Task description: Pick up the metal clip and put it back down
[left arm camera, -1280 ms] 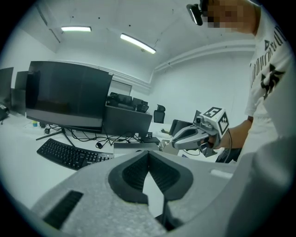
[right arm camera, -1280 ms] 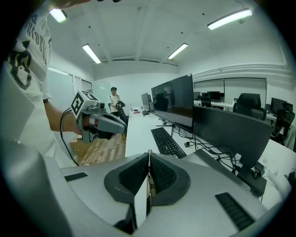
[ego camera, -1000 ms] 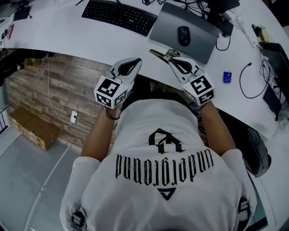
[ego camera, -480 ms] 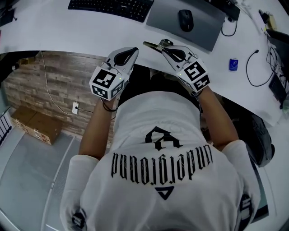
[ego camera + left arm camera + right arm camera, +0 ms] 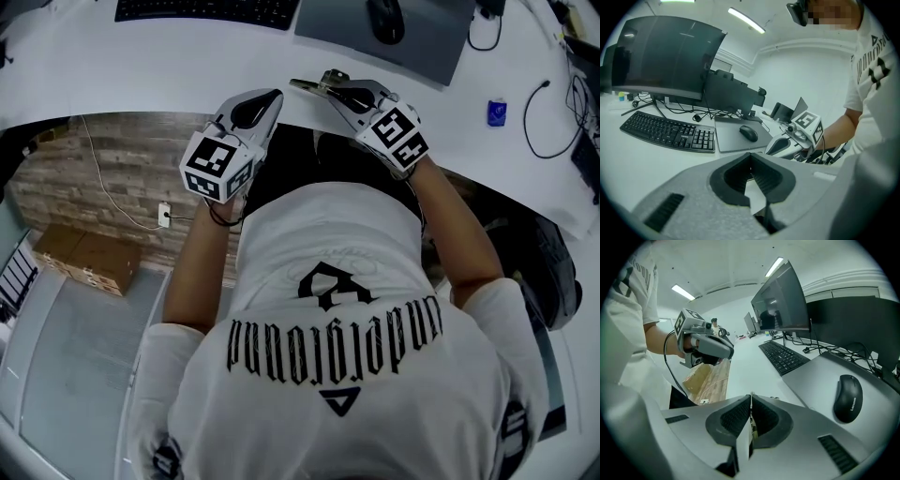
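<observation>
Head view: looking down past a white T-shirt at two forearms reaching toward 12 o'clock, up to the curved edge of the white worktop [image 5: 141,66]. Toward 11 o'clock, the left gripper [image 5: 270,95], tips drawn together, nothing in them. Toward 1 o'clock, the right gripper [image 5: 333,88], clamped on the metal clip [image 5: 305,84], with the clip poking out toward 9 o'clock over the worktop's edge; lifted or resting, hard to tell. Farther up, a keyboard [image 5: 202,9] and a mouse [image 5: 384,19] on a grey mat [image 5: 441,56].

Left gripper view: jaws meeting at the tips, empty, with only pale worktop showing through the slit behind them. At 10 o'clock, a dark monitor [image 5: 661,61]; at 3 o'clock, the right gripper's marker cube.

Right gripper view: jaws pressed narrow on a thin sliver of the metal clip, just below centre. At 9 o'clock, the left gripper in its hand; at 4 o'clock, the mouse; at 1 o'clock, the monitor.
</observation>
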`<move>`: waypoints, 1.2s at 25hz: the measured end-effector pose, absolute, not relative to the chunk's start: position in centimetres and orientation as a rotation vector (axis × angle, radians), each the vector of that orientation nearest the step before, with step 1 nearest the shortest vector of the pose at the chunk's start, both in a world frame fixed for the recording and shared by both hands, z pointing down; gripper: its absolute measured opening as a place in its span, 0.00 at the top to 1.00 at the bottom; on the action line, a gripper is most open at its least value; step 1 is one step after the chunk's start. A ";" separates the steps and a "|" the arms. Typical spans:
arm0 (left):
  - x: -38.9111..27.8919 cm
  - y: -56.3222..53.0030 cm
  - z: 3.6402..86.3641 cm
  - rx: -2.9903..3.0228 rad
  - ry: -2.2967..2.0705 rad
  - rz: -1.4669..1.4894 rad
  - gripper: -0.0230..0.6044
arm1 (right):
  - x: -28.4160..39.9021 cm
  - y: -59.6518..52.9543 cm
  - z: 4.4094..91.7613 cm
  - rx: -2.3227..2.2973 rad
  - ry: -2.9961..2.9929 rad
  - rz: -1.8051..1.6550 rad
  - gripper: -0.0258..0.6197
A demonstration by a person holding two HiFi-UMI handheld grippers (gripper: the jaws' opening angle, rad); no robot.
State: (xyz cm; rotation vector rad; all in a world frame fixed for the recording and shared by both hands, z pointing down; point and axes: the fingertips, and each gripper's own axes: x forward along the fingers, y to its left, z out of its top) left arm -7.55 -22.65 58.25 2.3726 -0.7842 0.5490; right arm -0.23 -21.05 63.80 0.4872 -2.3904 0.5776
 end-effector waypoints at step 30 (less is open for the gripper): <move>-7.2 -23.8 60.9 2.346 -0.671 0.574 0.94 | 0.2 -22.5 69.0 0.461 -2.300 0.648 0.91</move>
